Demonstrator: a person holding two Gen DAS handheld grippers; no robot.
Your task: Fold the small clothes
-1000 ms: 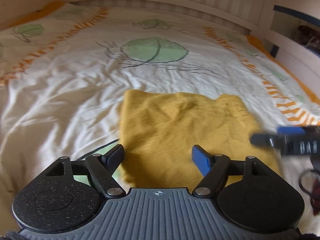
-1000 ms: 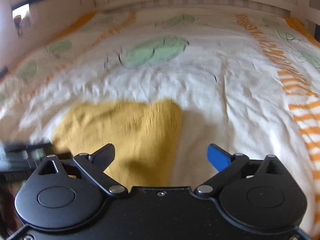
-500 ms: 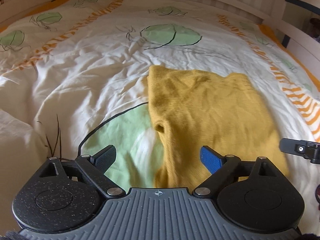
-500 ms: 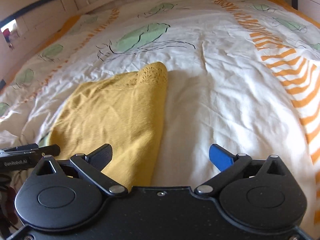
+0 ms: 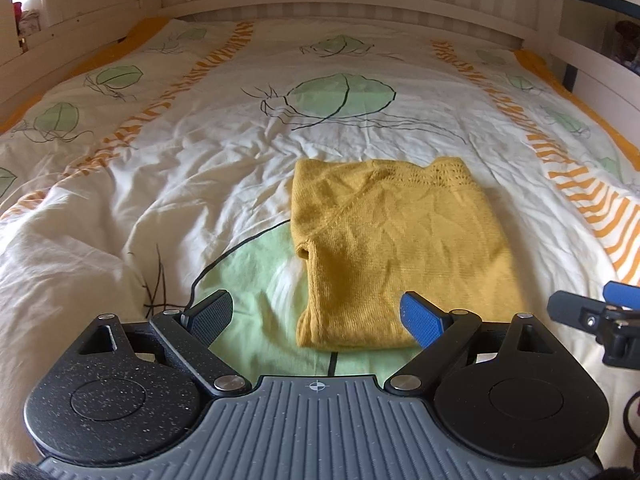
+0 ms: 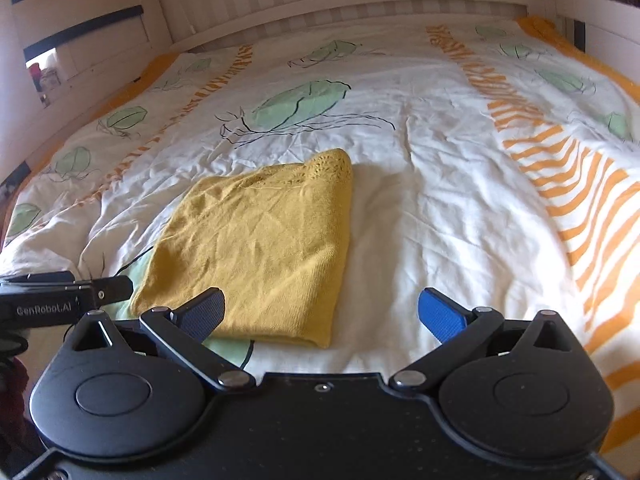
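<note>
A mustard-yellow knit garment (image 5: 400,248) lies folded into a flat rectangle on the bed cover, with a lacy edge at its far end; the right wrist view has the garment (image 6: 264,248) left of centre. My left gripper (image 5: 320,318) hangs open above the garment's near left corner, nothing between its fingers. My right gripper (image 6: 322,314) is open too, over the garment's near right corner and the white cover, holding nothing. Each gripper's tip shows at the side of the other's view.
The bed cover (image 5: 160,184) is white and wrinkled, printed with green leaves and orange stripes. A white slatted bed frame (image 5: 340,4) runs along the far side. Shelving (image 6: 80,20) stands at the left.
Both grippers have pulled back and risen from the garment, which now lies whole and still in view. The left jaws stand wider than a second ago.
</note>
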